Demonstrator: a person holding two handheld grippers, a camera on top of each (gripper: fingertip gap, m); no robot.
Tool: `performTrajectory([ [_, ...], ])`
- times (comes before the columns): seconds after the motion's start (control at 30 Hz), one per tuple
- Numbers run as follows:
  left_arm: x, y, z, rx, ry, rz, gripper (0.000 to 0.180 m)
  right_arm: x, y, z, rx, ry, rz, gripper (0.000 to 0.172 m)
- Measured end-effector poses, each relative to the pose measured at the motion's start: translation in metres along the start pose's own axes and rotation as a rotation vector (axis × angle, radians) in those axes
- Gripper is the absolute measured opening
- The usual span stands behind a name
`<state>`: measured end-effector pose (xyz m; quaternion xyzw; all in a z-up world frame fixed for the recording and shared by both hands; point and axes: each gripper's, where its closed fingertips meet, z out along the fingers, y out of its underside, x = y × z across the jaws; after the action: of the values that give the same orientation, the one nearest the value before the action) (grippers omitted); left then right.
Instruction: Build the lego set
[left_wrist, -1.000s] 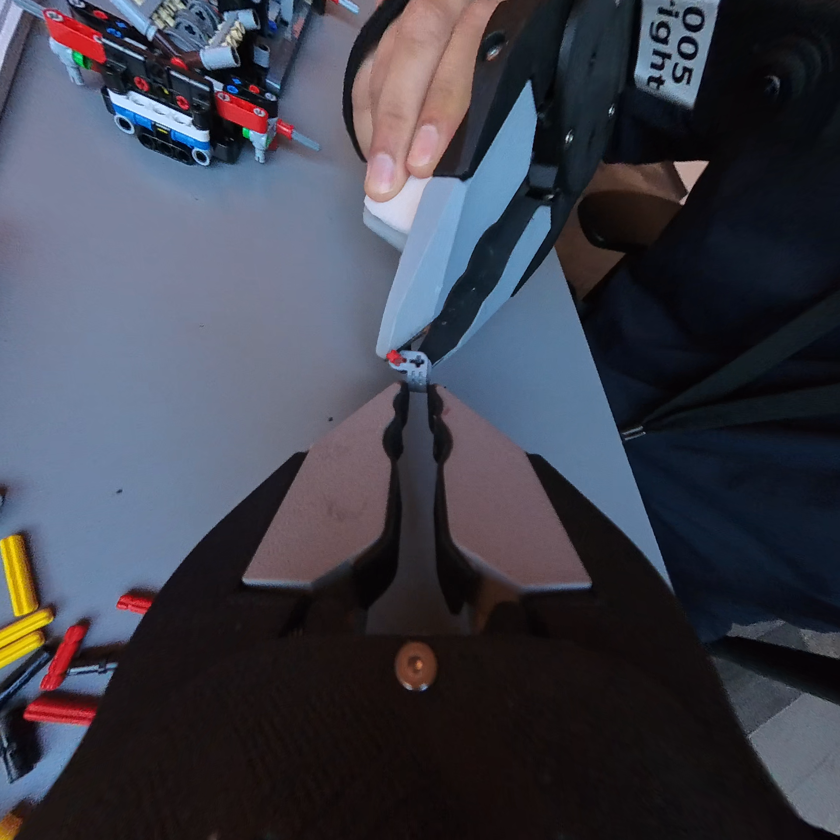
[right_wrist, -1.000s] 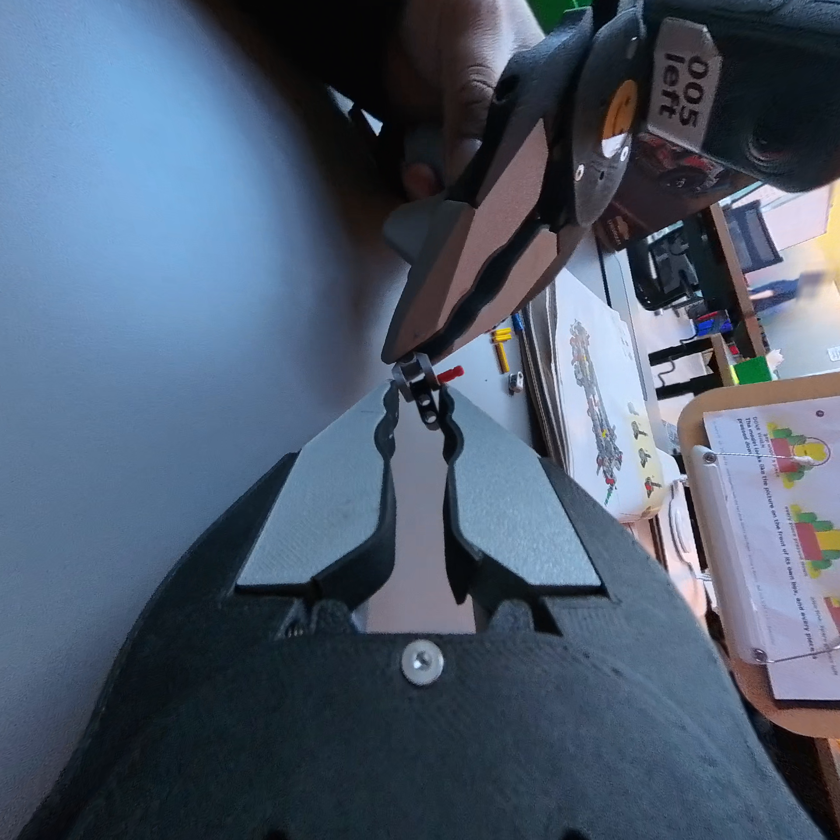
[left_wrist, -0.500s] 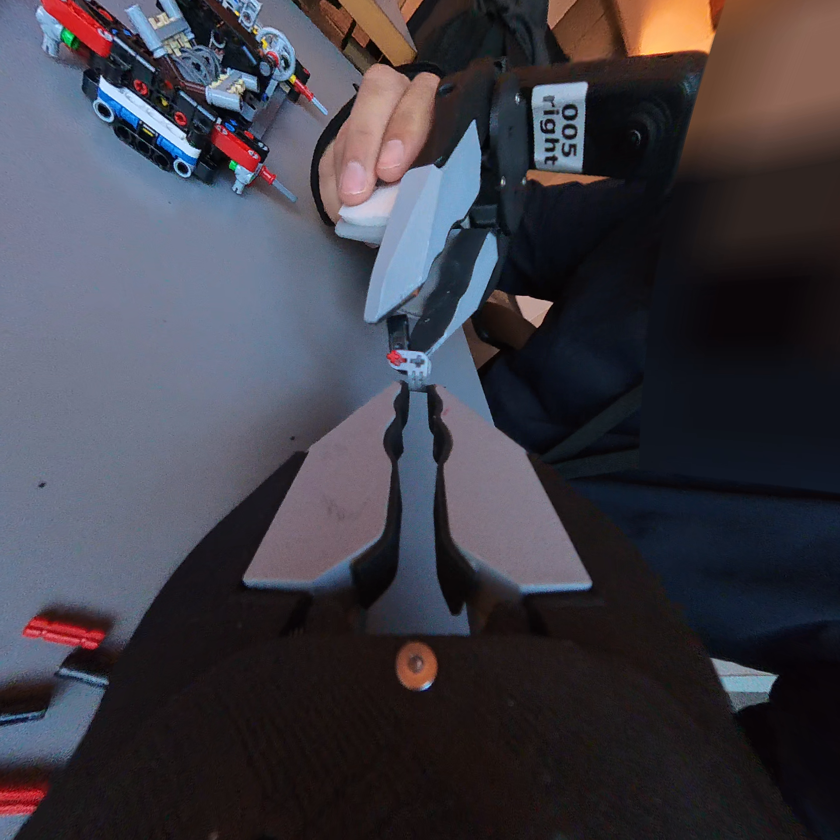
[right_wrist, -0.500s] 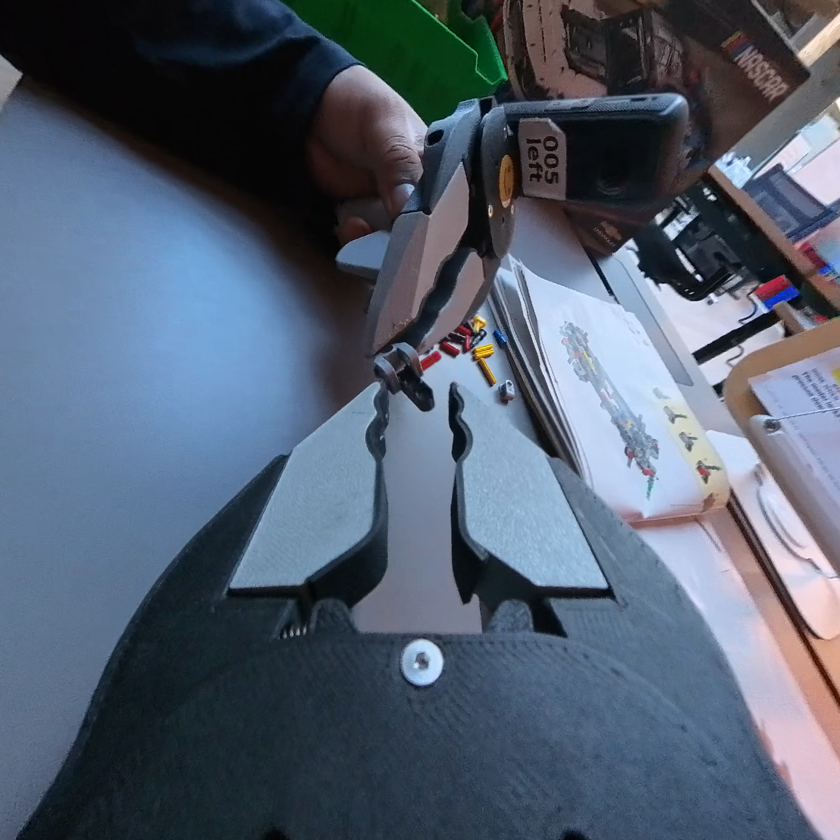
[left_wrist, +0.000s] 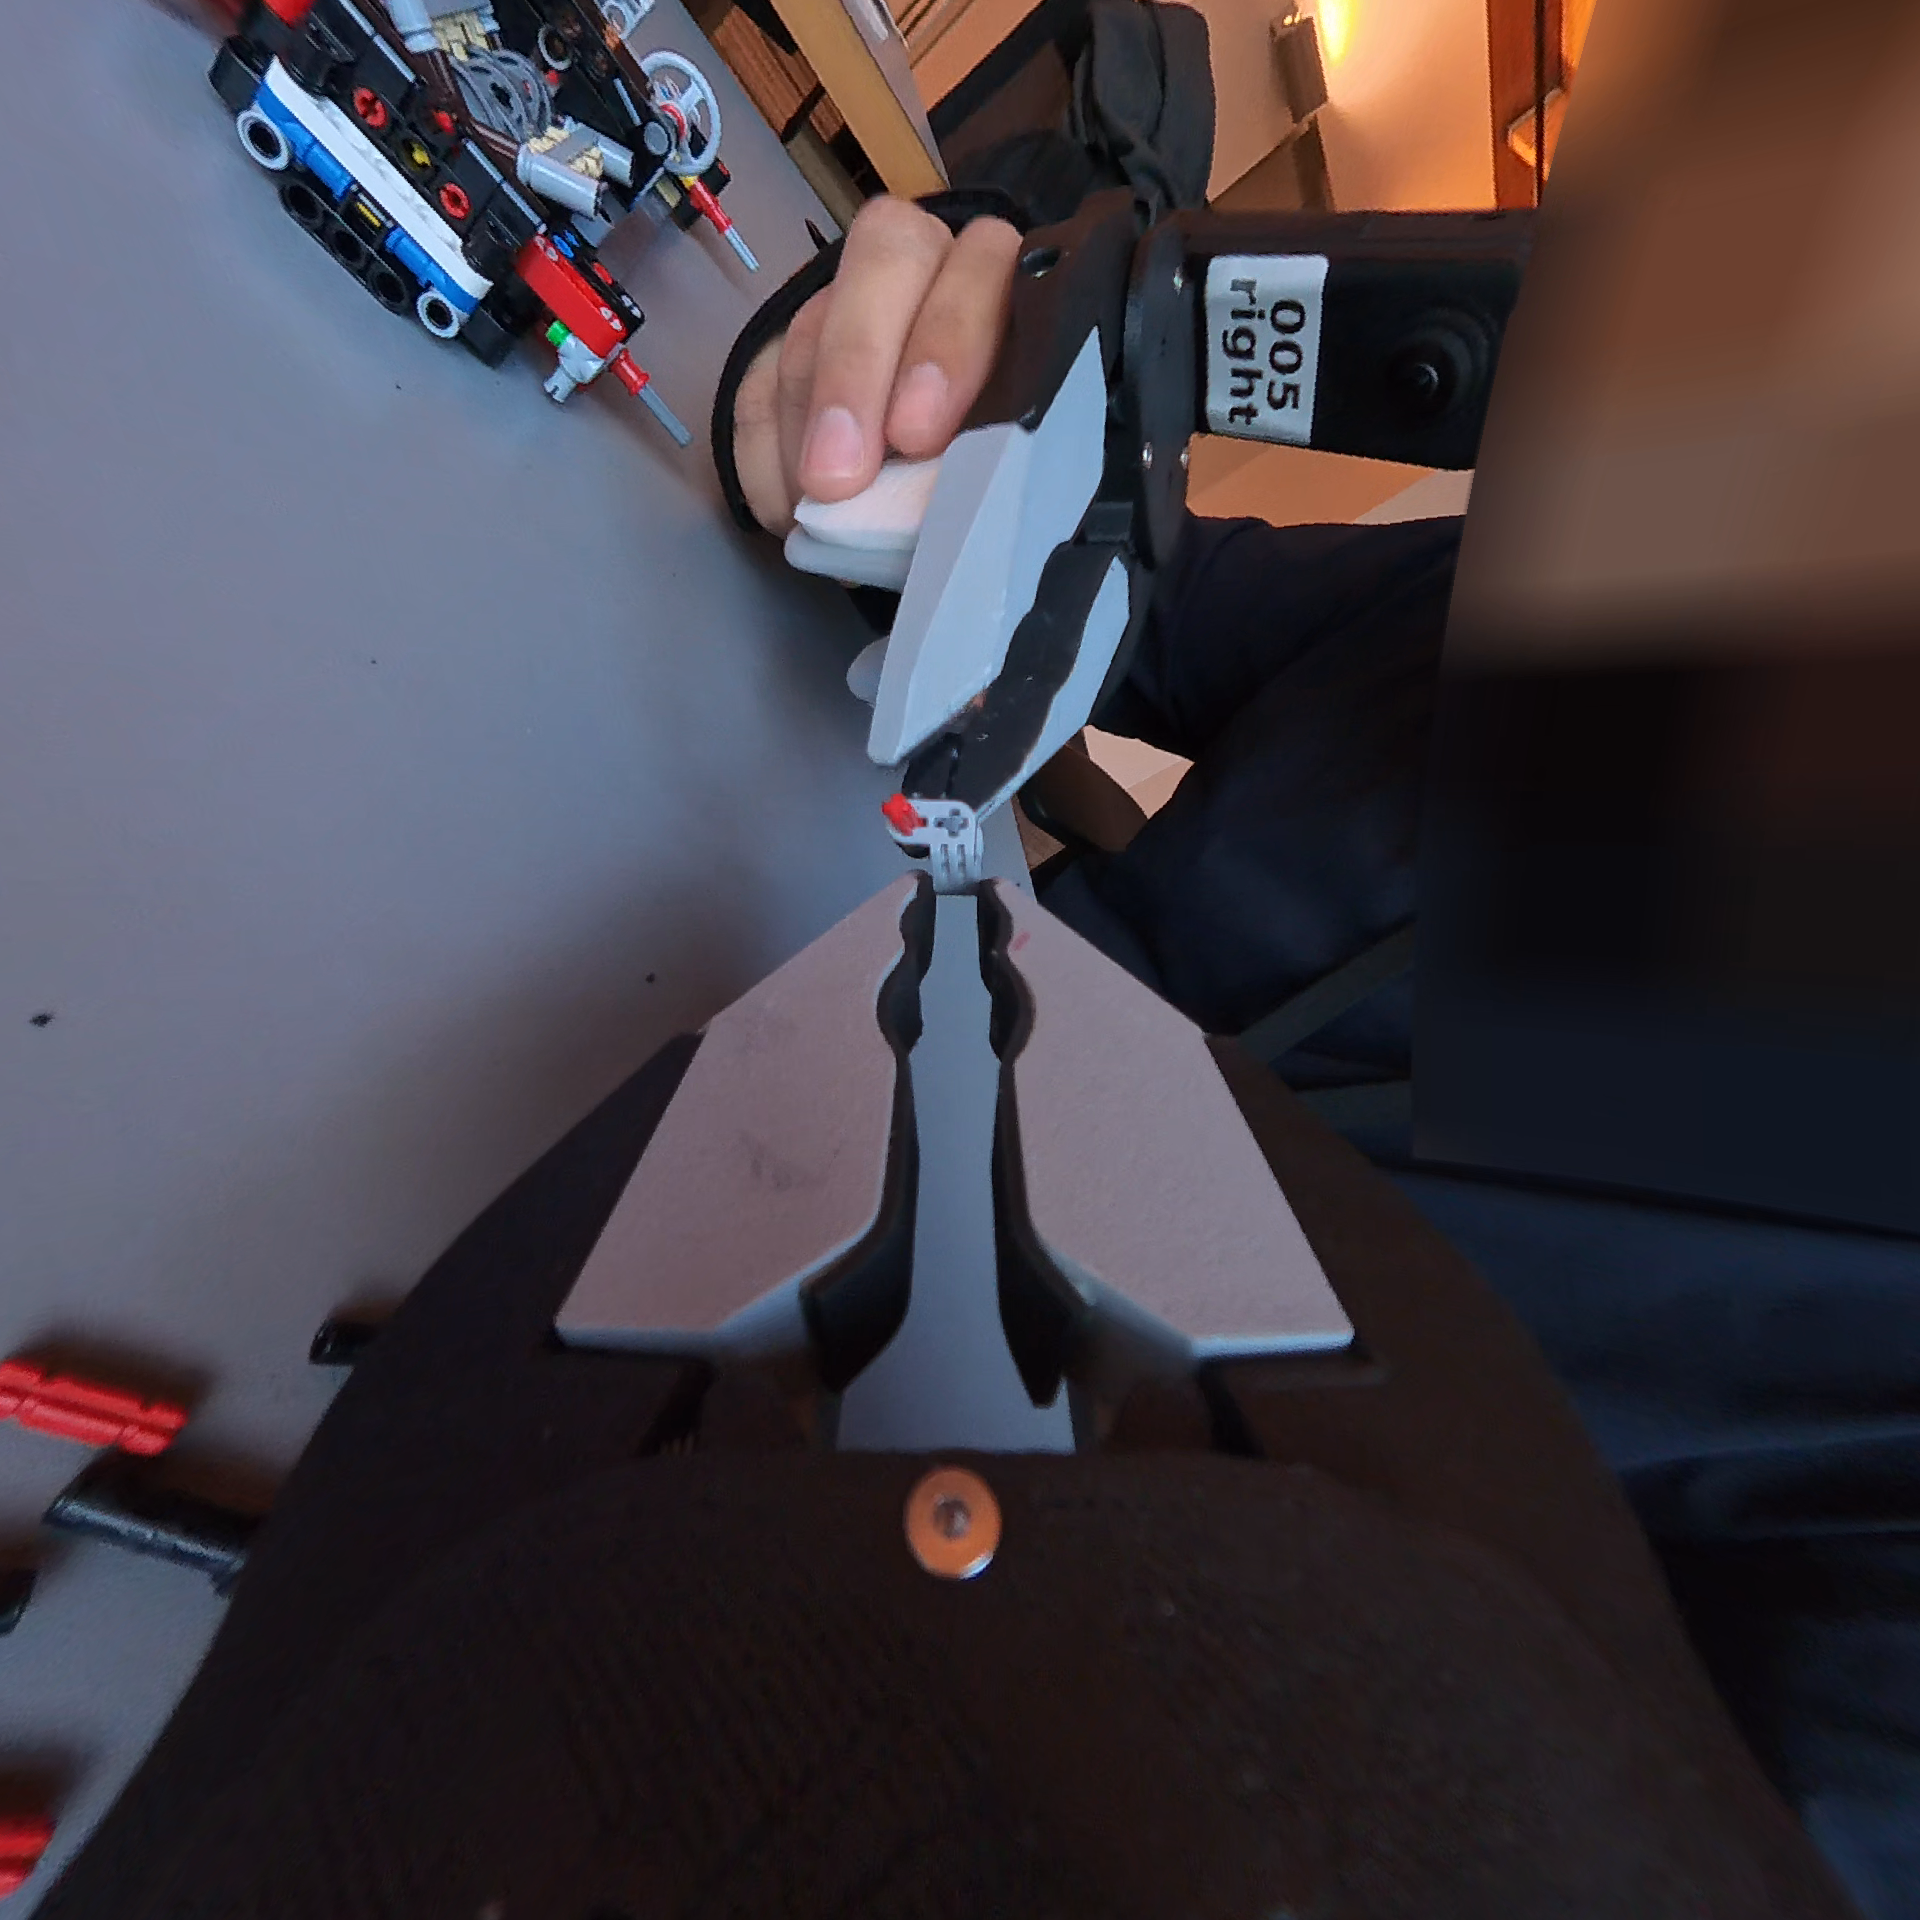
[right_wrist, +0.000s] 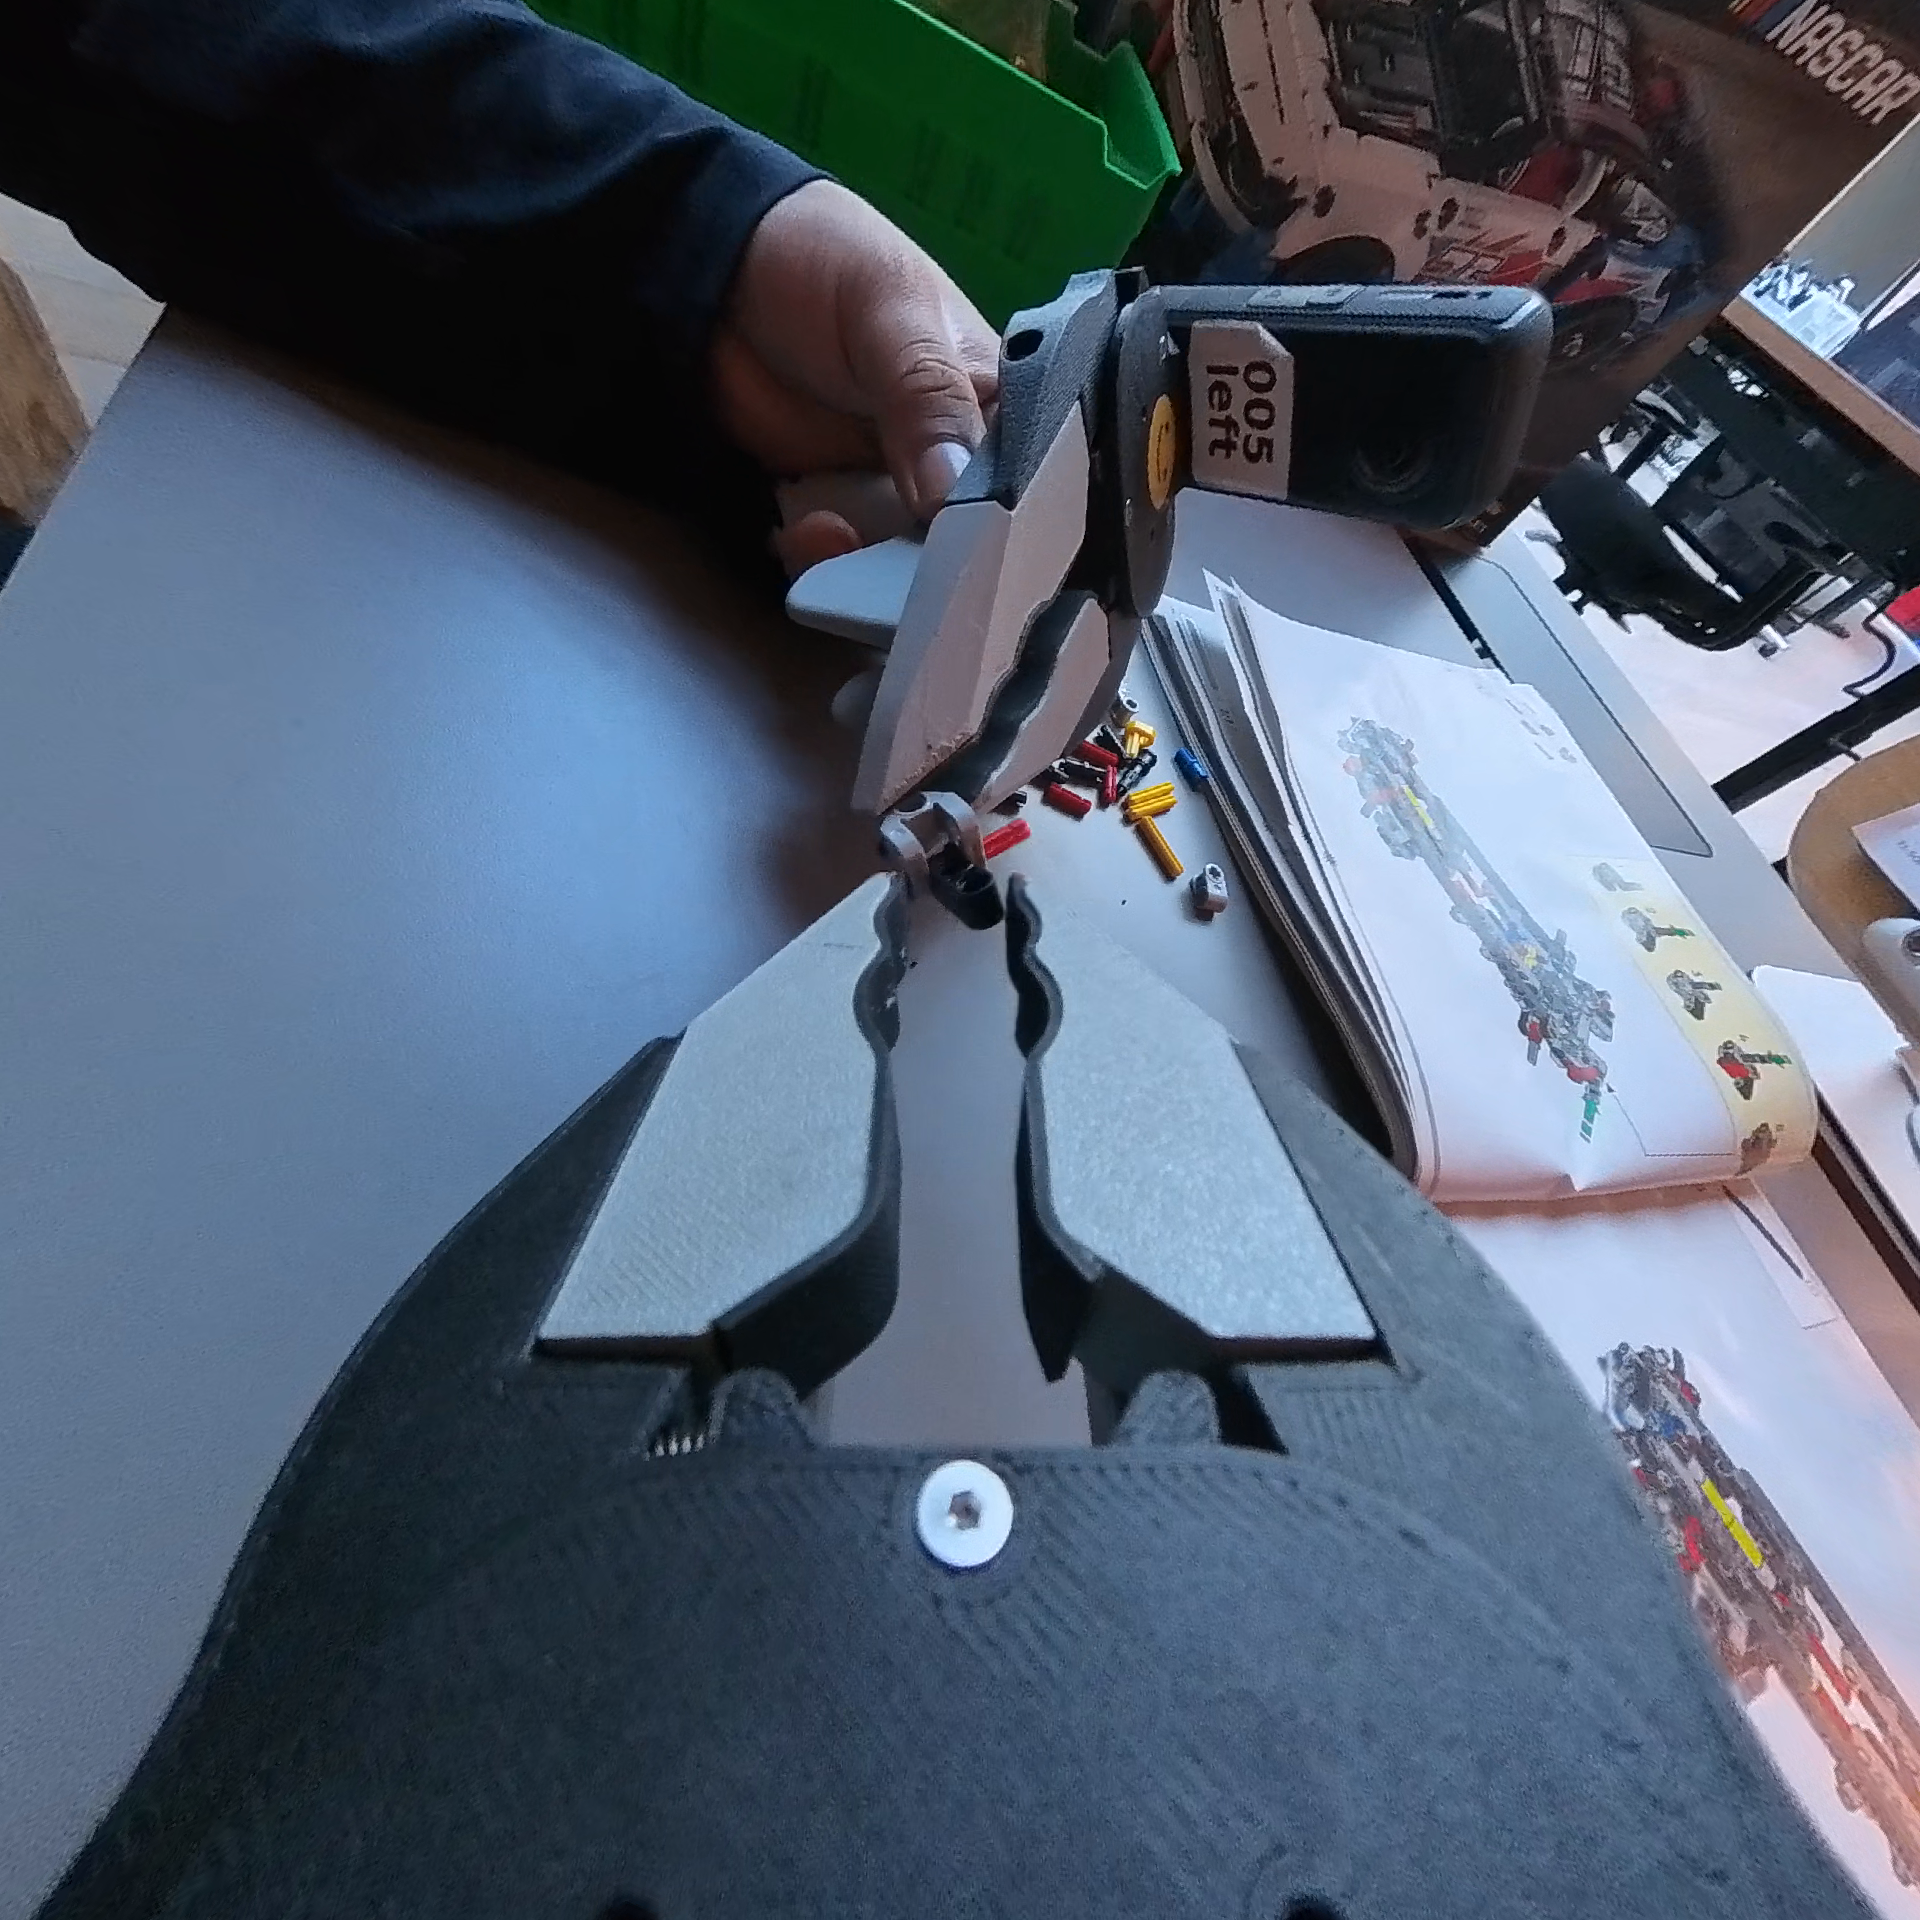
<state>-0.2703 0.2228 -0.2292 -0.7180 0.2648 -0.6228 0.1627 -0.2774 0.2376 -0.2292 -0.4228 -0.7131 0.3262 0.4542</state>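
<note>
Above the grey surface (left_wrist: 312, 727), the left gripper (left_wrist: 954, 883) pinches a grey connector (left_wrist: 956, 842) bearing a red pin (left_wrist: 900, 812); at its 12 o'clock, the right gripper (right_wrist: 951, 894) stands parted around a black piece (right_wrist: 966, 894), unclamped.

Light grey connector (left_wrist: 954, 840) with red pin (left_wrist: 900, 814); grey table (left_wrist: 312, 727); green bin (right_wrist: 935, 114); yellow pegs (right_wrist: 1151, 800).

Grey table (right_wrist: 364, 831). Scattered with little red, yellow and black pegs (right_wrist: 1122, 779), plus an open instruction booklet (right_wrist: 1455, 883). Half-built brick model (left_wrist: 447, 187) sitting further off.
</note>
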Motion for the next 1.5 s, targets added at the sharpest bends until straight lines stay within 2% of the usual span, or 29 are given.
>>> performTrajectory([
  [0.27, -0.005, 0.005, 0.005, -0.022, -0.043, -0.033, 0.006, 0.0, 0.004, 0.002, 0.008, -0.021, -0.016, 0.045],
  [0.43, -0.002, 0.009, 0.013, -0.051, -0.068, -0.058, 0.006, -0.012, 0.003, 0.003, 0.018, -0.062, -0.102, 0.048],
  [0.67, -0.011, 0.019, 0.017, -0.095, -0.135, -0.102, 0.006, -0.02, 0.008, 0.007, -0.01, -0.093, -0.164, 0.038],
  [0.87, -0.008, 0.022, 0.021, -0.117, -0.124, -0.117, 0.006, -0.025, 0.014, 0.011, -0.038, -0.122, -0.183, 0.038],
  [0.97, -0.008, 0.025, 0.024, -0.134, -0.127, -0.116, 0.006, -0.031, 0.016, 0.011, -0.051, -0.153, -0.194, 0.029],
  [1.23, -0.005, 0.029, 0.026, -0.167, -0.105, -0.099, 0.006, -0.037, 0.017, 0.011, -0.076, -0.191, -0.143, 0.026],
  [1.5, -0.017, 0.036, 0.022, -0.189, -0.139, -0.141, 0.006, -0.046, 0.031, 0.019, -0.217, -0.177, -0.184, 0.015],
])
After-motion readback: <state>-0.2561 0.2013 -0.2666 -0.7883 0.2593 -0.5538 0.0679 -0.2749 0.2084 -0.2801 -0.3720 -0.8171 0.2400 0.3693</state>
